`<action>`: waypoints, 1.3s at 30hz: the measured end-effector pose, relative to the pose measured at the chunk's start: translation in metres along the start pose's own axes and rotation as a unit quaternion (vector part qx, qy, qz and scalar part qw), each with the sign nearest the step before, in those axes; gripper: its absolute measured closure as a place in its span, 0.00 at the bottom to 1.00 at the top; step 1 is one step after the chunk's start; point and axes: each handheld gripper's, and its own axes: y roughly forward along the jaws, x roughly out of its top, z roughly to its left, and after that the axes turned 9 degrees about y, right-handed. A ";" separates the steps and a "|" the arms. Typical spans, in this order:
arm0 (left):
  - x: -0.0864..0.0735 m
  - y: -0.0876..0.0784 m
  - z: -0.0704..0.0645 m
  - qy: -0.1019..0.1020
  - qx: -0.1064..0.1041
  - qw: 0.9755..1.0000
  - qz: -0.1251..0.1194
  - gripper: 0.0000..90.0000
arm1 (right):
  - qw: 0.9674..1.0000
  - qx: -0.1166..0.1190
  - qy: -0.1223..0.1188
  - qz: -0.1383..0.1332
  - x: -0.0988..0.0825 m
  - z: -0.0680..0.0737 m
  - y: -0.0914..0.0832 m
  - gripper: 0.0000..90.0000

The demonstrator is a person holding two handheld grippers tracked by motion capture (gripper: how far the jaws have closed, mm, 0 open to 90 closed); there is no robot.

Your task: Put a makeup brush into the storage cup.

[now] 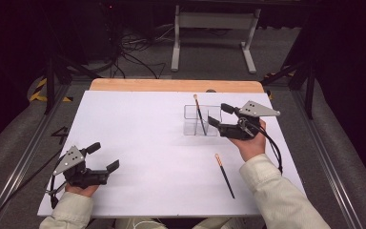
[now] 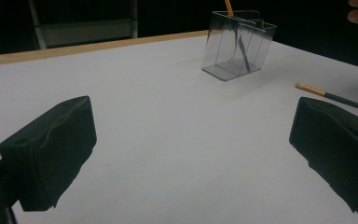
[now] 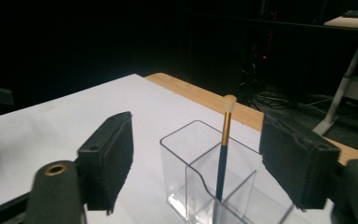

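A clear plastic holder (image 1: 201,120) with compartments stands on the white table top, right of centre. One dark-handled makeup brush (image 1: 198,112) stands tilted in it, bristles up. A second brush (image 1: 224,175) lies flat near the front right. My right gripper (image 1: 218,113) hovers open just right of the holder. In the right gripper view the standing brush (image 3: 224,140) and holder (image 3: 200,177) sit between the spread jaws, untouched. My left gripper (image 1: 106,155) rests open at the front left, holding nothing. In the left gripper view, the holder (image 2: 237,44) and the lying brush (image 2: 331,95) are far ahead.
The white sheet (image 1: 138,143) covers the table, with a wooden edge (image 1: 171,86) showing at the back. Beyond the table are a white desk frame (image 1: 214,33) and floor cables (image 1: 133,52). Metal rails run along both sides.
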 end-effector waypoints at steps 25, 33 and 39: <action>0.003 0.004 0.002 0.002 -0.003 1.000 -0.005 0.01 | 0.999 0.009 -0.023 -0.048 -0.026 0.011 -0.075 0.07; 0.003 0.003 0.000 0.005 -0.008 1.000 -0.009 0.01 | 0.998 0.001 -0.003 -0.058 -0.053 -0.001 -0.090 0.05; 0.004 0.003 0.000 0.009 -0.015 1.000 -0.014 0.01 | 0.998 -0.006 -0.010 -0.069 -0.075 -0.006 -0.094 0.04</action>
